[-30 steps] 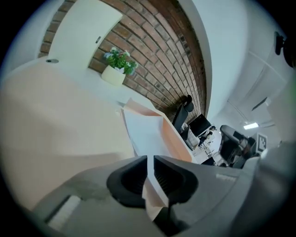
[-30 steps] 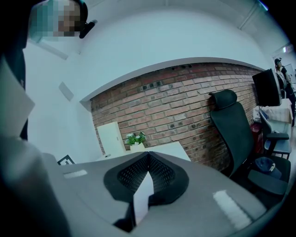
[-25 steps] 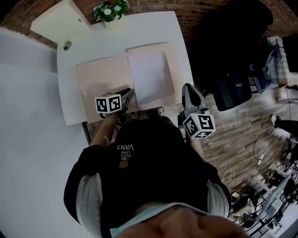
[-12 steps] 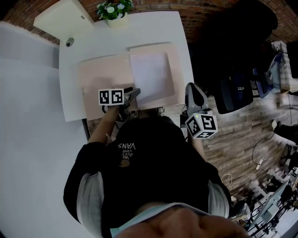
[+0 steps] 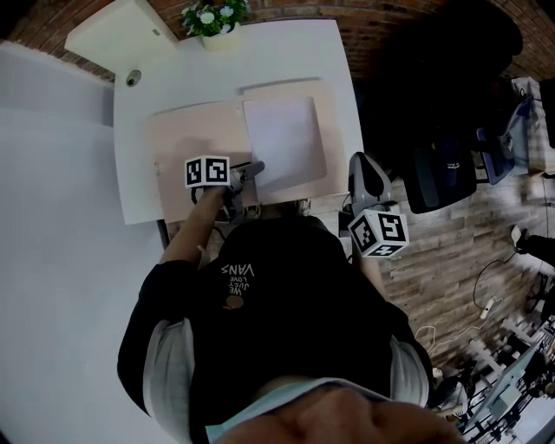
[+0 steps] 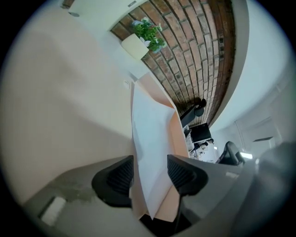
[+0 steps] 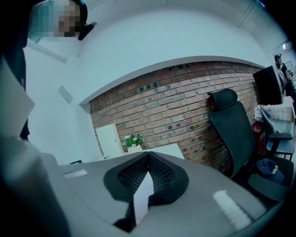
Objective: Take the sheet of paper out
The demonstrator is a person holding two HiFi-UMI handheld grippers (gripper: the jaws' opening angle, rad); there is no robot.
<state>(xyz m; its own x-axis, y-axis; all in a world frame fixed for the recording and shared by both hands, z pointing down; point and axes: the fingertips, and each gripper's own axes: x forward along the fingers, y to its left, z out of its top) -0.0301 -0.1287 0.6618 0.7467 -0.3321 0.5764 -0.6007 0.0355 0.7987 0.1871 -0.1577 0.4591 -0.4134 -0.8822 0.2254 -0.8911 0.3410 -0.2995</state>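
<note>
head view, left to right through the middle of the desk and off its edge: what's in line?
folder's left flap → sheet of paper → right gripper → office chair

The sheet of paper [image 5: 284, 139] is matt, the folder [image 5: 191, 134] smooth card, the wall [image 6: 185, 51] rough brick.

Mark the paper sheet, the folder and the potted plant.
paper sheet [image 5: 284, 143], head view, middle of the white sheet.
folder [image 5: 192, 134], head view, bare left flap.
potted plant [image 5: 211, 15], head view, its leaves.
</note>
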